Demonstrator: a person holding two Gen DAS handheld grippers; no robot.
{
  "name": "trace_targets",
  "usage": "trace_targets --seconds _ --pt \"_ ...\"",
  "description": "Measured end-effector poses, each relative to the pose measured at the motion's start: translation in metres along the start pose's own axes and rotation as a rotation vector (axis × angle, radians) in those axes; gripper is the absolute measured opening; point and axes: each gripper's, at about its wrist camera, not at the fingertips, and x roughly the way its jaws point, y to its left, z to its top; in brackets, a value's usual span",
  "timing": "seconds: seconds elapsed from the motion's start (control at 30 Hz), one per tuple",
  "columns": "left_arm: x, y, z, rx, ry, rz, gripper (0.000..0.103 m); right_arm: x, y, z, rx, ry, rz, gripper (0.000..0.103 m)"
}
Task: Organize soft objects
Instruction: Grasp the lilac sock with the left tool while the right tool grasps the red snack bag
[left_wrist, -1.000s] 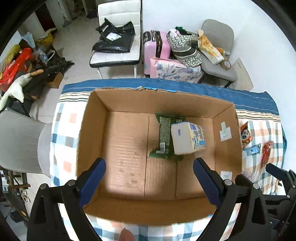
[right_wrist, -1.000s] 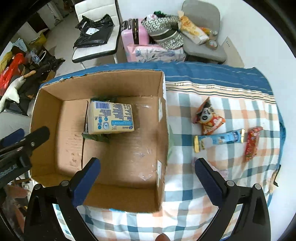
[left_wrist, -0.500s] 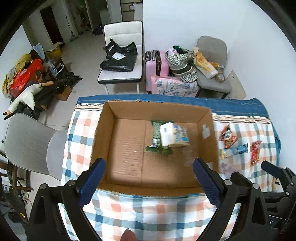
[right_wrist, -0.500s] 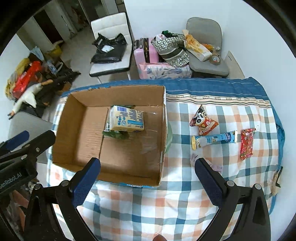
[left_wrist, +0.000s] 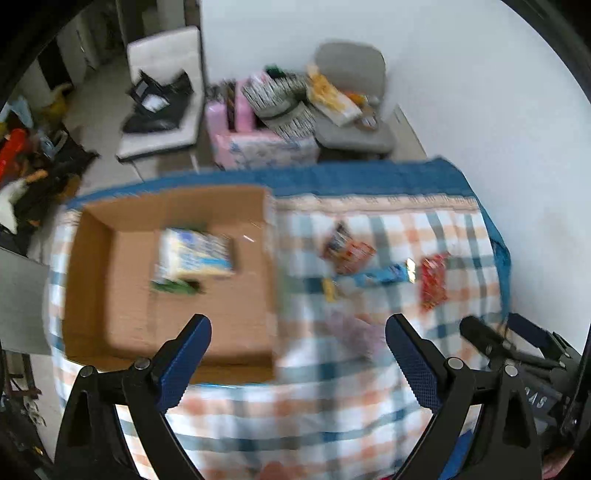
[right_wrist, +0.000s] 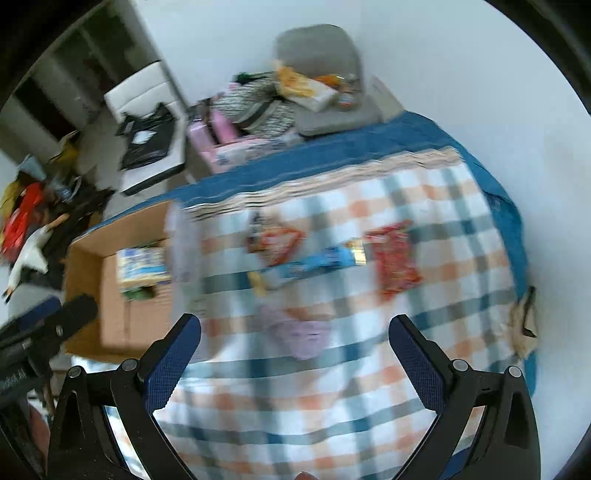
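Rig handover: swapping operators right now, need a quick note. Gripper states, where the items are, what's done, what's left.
Left gripper: open, empty, above the box's right wall.
Right gripper: open, empty, above the pale purple packet.
Cardboard box, on the left of the checked cloth: holds the yellow-blue pack lying on a green packet.
On the cloth, right of the box: orange snack bag, blue tube, red packet, purple packet.
Done: two items boxed.
Left: those four. The purple packet looks closest to the right gripper.
Both views are motion-blurred.
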Motion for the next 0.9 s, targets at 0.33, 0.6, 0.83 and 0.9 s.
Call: trace_targets --seconds 0.33,0.6,0.83,0.9 --pt "0.153 -0.062 -0.027 -0.13 0.336 -0.095 0.097 0.081 -0.114 0.025 0.051 0.111 -0.029 0.103" --pt "0.229 -0.075 -0.049 -0.276 0.488 -0.152 0.088 0.18 -0.144 0.044 -0.023 0.225 -0.049 0.103" --pt "0.259 -0.08 -0.046 -0.305 0.517 -0.088 0.074 0.235 -0.155 0.058 -0.031 0.3 -0.012 0.102" --pt "0.263 -0.081 -0.048 -0.314 0.52 -0.075 0.066 0.245 -0.157 0.061 -0.022 0.316 0.001 0.097"
